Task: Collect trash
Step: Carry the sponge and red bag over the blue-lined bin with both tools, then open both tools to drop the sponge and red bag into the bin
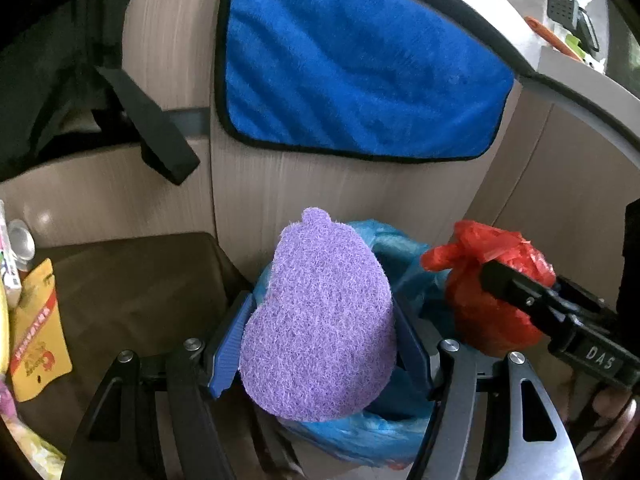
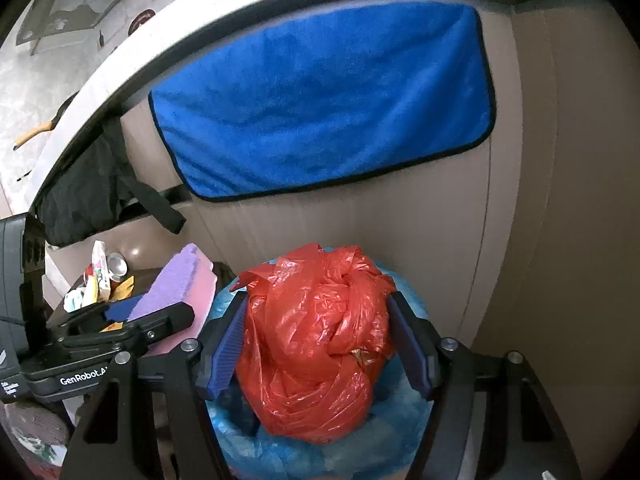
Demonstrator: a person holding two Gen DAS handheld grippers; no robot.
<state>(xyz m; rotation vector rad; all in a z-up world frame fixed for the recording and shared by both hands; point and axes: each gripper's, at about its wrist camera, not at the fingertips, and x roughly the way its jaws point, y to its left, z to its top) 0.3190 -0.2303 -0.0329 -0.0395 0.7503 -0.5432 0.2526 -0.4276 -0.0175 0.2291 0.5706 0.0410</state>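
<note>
Left gripper (image 1: 320, 332) clamps a purple sponge (image 1: 320, 320); right gripper (image 2: 320, 344) clamps a knotted red bag (image 2: 316, 344), both above the blue-lined bin (image 2: 404, 420).

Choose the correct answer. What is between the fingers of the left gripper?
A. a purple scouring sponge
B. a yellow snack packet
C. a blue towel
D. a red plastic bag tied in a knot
A: in the left wrist view the purple sponge sits clamped between the blue pads of the left gripper, above the blue-lined bin.
</note>
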